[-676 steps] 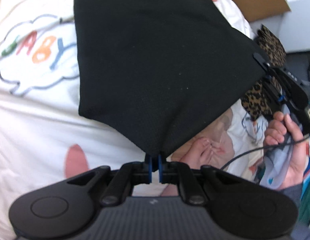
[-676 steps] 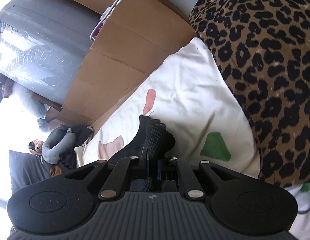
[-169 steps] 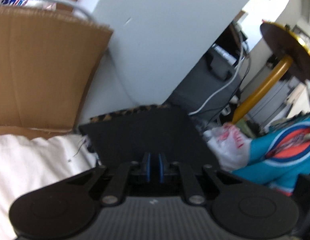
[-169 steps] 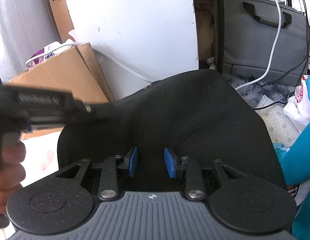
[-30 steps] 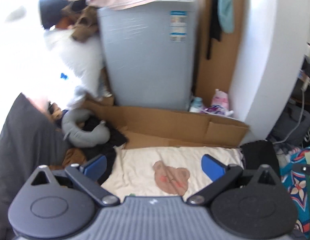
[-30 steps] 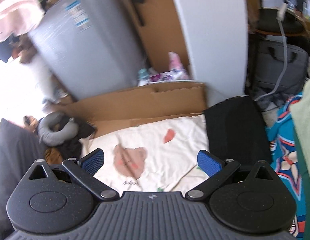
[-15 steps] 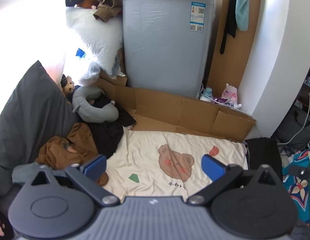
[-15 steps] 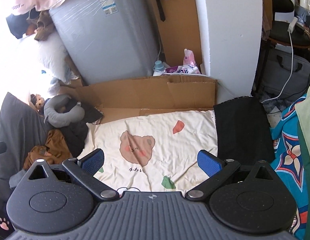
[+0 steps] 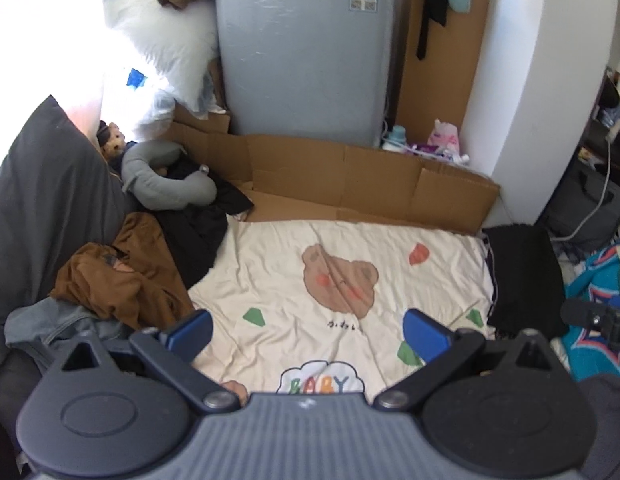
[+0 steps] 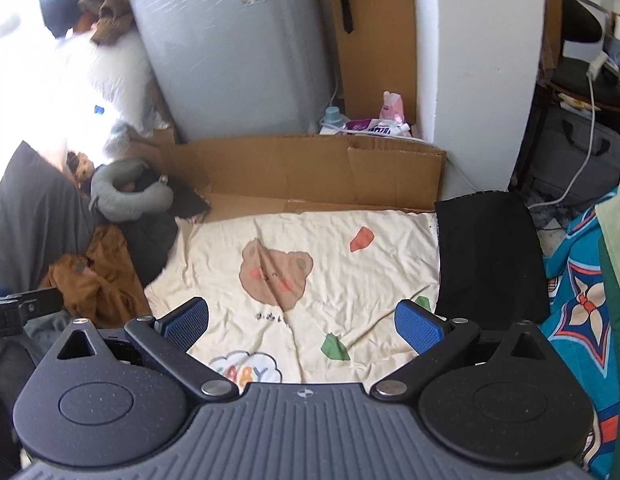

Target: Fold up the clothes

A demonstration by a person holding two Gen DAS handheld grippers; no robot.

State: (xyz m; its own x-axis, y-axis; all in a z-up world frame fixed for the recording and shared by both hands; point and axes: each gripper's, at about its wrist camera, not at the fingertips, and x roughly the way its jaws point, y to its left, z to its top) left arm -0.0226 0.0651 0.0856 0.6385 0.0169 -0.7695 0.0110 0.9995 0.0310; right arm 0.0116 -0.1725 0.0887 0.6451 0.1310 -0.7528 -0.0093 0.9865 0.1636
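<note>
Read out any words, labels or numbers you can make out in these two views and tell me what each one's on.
"BABY": coloured letters in a cloud on the cream blanket.
Small dark script under the blanket's bear: too small to read.
Stickers on the grey appliance: blurred, unreadable.
Print on the white pouch behind the cardboard: too blurred to read.
Nothing else carries legible text.

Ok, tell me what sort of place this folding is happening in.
Probably a cramped bedroom or living corner in a home, not a workshop. A cream bear-print sheet is spread flat as the folding surface, pillows and loose clothes pile up at its left, and a grey appliance stands behind.
</note>
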